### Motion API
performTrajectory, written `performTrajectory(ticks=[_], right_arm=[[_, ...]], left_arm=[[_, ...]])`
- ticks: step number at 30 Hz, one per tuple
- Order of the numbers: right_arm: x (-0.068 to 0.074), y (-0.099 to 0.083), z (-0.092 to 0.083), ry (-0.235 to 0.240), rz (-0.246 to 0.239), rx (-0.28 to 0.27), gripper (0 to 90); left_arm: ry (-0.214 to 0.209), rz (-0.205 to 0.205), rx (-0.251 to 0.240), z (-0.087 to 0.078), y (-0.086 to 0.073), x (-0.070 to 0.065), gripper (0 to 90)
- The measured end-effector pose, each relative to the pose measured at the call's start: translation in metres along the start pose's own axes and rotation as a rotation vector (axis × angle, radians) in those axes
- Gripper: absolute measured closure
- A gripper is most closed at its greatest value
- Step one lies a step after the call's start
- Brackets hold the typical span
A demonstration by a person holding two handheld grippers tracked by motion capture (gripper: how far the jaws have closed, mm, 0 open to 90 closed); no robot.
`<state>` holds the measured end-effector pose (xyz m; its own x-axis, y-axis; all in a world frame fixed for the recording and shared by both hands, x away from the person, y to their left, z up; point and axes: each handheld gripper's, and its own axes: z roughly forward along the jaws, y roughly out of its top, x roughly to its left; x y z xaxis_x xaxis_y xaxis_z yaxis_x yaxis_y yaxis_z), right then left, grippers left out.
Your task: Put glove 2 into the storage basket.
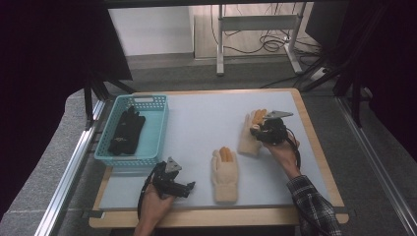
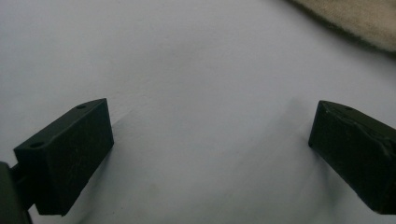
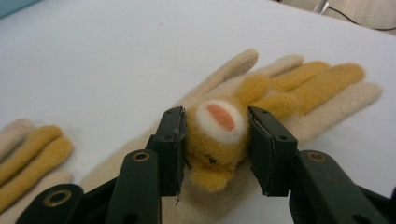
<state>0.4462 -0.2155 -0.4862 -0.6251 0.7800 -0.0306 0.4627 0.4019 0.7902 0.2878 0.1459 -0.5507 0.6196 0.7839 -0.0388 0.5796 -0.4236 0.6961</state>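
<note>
Right gripper view: we are closing the right gripper [image 3: 217, 140] on the fuzzy orange animal figure [image 3: 219, 135] sewn to the back of a cream glove [image 3: 299, 107], its jaws pressing that ornament from both sides at a middling width. This glove is lying flat on the pale tabletop [image 3: 93, 60], fingers fanning toward the upper right of the frame, while the fingertips of a second cream glove [image 3: 28, 149] are peeking in at the lower left.

From the high view, we are working the held glove [image 1: 249, 135] at the right centre of the frame, with the other glove [image 1: 224, 172] lying palm-down near the bottom centre. A teal basket [image 1: 147, 142] is sitting at the left, already carrying a pair of black gloves [image 1: 127, 130].

Our left gripper [image 1: 189, 187] is resting low at the lower left of the high view; in the left gripper view its jaws are standing wide apart over bare tabletop, holding nothing.

We are judging this as the pick-up step. The next move is probably calling for a firm pinch, a clean lift so that the limp glove is hanging free, and a carry across the frame toward the basket.
</note>
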Motion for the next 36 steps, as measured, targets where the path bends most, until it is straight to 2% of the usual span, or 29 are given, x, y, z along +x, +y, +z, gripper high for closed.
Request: performTrajectory(ticks=[4,5,8,12,13,15,19,20,22,25,26,27,28,29,33,36], right_arm=[[-0.001,0.003,-0.011,0.006,-0.002,-0.016,57.4],[-0.001,0.005,-0.019,0.023,0.013,-0.027,57.3],[0.0,0.007,-0.025,0.04,0.021,-0.032,57.3],[0.008,0.008,-0.038,0.074,0.014,-0.043,57.3],[0.015,0.008,-0.044,0.097,0.013,-0.045,57.3],[0.018,0.008,-0.046,0.107,0.009,-0.047,57.3],[0.039,0.002,-0.058,0.166,-0.008,-0.042,57.3],[0.039,0.002,-0.058,0.166,-0.008,-0.042,57.3],[0.053,-0.002,-0.065,0.217,-0.005,-0.042,57.3],[0.066,-0.005,-0.071,0.266,-0.009,-0.042,57.3],[0.066,-0.005,-0.071,0.266,-0.009,-0.042,57.3],[0.077,-0.007,-0.073,0.296,-0.02,-0.039,57.3],[0.077,-0.007,-0.073,0.296,-0.02,-0.039,57.3],[0.089,-0.01,-0.074,0.324,-0.033,-0.031,57.2],[0.107,-0.015,-0.07,0.367,-0.043,-0.015,57.2],[0.115,-0.019,-0.067,0.387,-0.048,-0.004,57.2]], left_arm=[[0.0,0.0,0.0,0.0,0.0,0.0,0.2],[0.0,0.0,0.0,0.0,0.0,0.0,0.2],[0.0,0.0,0.0,0.0,0.0,0.0,0.2],[0.0,0.0,0.001,0.0,0.0,0.0,0.2],[0.0,0.0,0.001,0.0,0.0,0.0,0.2],[0.001,0.0,0.001,0.0,0.0,0.0,0.2],[0.001,0.002,0.0,0.0,0.0,0.0,0.2],[0.001,0.002,0.0,0.0,0.0,0.0,0.2],[0.001,-0.007,-0.007,0.0,0.0,0.0,0.2],[0.002,-0.006,-0.007,0.001,0.0,0.0,0.2],[0.002,-0.006,-0.007,0.001,0.0,0.0,0.2],[0.002,-0.007,-0.007,0.001,0.0,0.0,0.2],[0.002,-0.007,-0.007,0.001,0.0,0.0,0.2],[0.002,-0.007,-0.008,0.001,0.0,0.0,0.2],[0.002,-0.006,-0.008,0.001,0.0,0.0,0.2],[0.002,-0.007,-0.008,0.001,0.0,0.0,0.2]])
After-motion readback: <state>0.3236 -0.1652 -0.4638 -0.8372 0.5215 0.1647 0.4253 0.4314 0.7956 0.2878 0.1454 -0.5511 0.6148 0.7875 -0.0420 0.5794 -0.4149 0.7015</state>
